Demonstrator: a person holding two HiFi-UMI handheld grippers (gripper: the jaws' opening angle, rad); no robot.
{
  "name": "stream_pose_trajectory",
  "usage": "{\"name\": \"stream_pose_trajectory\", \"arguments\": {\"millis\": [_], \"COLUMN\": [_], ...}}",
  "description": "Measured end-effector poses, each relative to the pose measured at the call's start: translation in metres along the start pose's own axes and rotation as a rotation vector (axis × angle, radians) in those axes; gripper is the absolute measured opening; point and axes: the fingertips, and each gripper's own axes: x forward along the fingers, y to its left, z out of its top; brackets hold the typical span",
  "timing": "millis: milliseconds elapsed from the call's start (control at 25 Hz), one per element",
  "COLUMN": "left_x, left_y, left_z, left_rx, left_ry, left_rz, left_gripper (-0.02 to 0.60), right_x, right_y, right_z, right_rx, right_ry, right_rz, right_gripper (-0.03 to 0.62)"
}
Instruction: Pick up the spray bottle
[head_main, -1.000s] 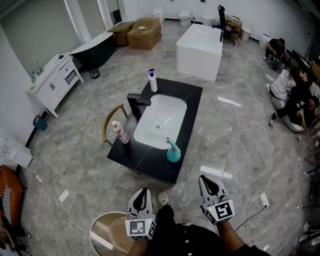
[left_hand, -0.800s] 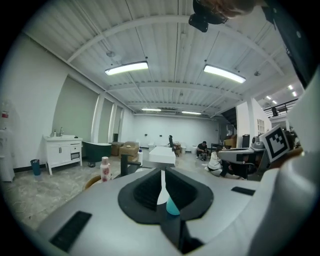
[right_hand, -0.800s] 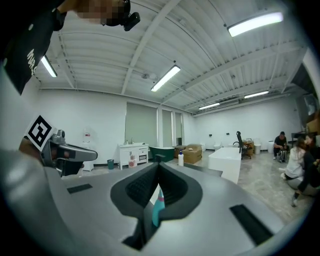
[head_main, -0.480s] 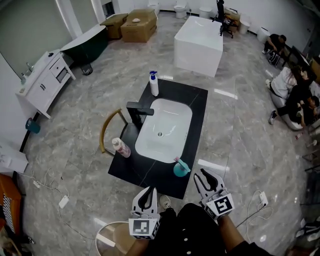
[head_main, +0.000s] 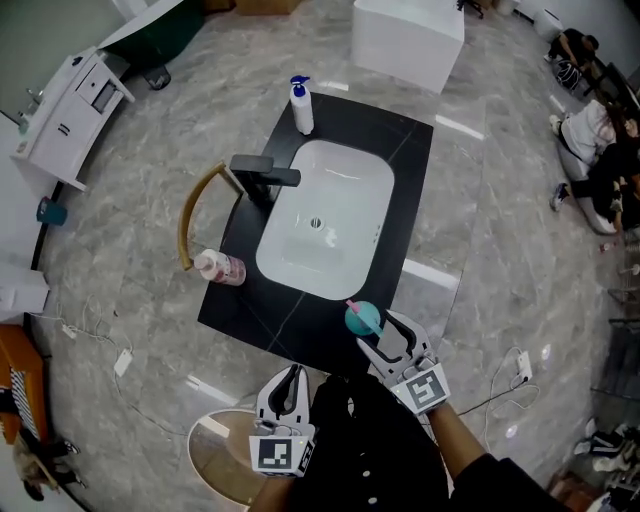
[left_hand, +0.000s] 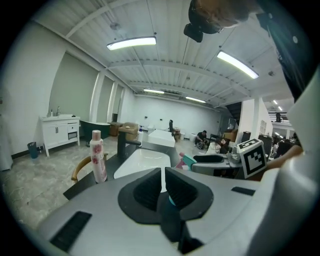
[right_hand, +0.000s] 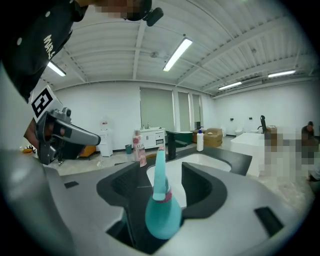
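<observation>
The teal spray bottle (head_main: 362, 319) stands at the near right corner of the black counter (head_main: 262, 315). My right gripper (head_main: 383, 333) has come up to it. In the right gripper view the bottle (right_hand: 161, 205) stands between the two jaws of that gripper (right_hand: 161, 175), which are opening and stand off its sides. My left gripper (head_main: 289, 376) hangs lower left, short of the counter's near edge. Its jaws (left_hand: 163, 175) are nearly together with nothing between them.
A white sink (head_main: 388, 190) with a black faucet (head_main: 262, 172) fills the counter's middle. A pink bottle (head_main: 220, 267) stands at its left edge, a white pump bottle (head_main: 301, 105) at the far end. A wooden chair (head_main: 190, 215) is left; people (head_main: 595, 170) sit far right.
Both grippers moved forward to the counter. The right one reached the teal bottle and spread its jaws round it. The left one stayed shut.
</observation>
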Motion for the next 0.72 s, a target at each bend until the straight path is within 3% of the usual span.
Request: {"name": "stream_pose_trajectory", "arguments": {"millis": [360, 480, 720], "left_x": [0.005, 0.006, 0.008], "left_y": [0.006, 0.008, 0.008], "left_z": [-0.06, -0.075, -0.08], "left_rx": [-0.053, -0.066, -0.069], "left_ry": [0.141, 0.173, 0.183], "left_rz": [0.053, 0.072, 0.085], "left_gripper": [0.032, 0.032, 0.032], "right_x": [0.045, 0.05, 0.049], "right_y": [-0.008, -0.007, -0.01], "right_z": [-0.012, -0.019, -0.02], "right_rx": [0.027, 0.016, -0.009], "right_ry": [-0.118, -0.127, -0.121], "right_rz": [0.022, 0.023, -0.006], "right_gripper": [0.233, 0.139, 0.105]}}
